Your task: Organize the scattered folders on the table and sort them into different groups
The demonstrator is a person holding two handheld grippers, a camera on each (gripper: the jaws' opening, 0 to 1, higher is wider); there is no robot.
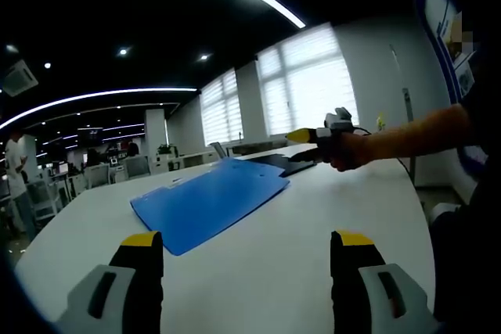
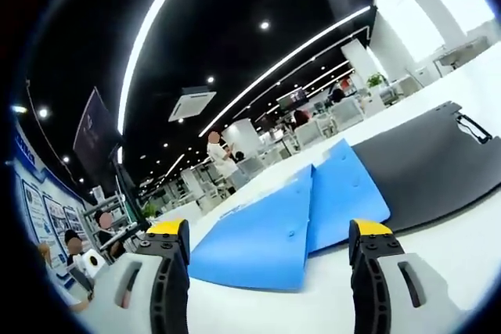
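A blue folder (image 1: 210, 201) lies flat on the white table (image 1: 313, 232), ahead of my left gripper (image 1: 247, 242), which is open with nothing between its jaws. Past the blue folder's far corner lies a black folder (image 1: 283, 163). A hand holds my right gripper (image 1: 304, 136) over that black folder. In the right gripper view, two overlapping blue folders (image 2: 258, 244) (image 2: 344, 185) lie ahead of my open right gripper (image 2: 268, 231). The dark folder (image 2: 427, 166), with a clip at its far edge, lies to their right.
The person's arm (image 1: 415, 132) reaches in from the right above the table. Office chairs and desks (image 1: 94, 174) stand beyond the table's far edge, with people (image 2: 215, 154) standing behind them. Bare tabletop lies near the left gripper.
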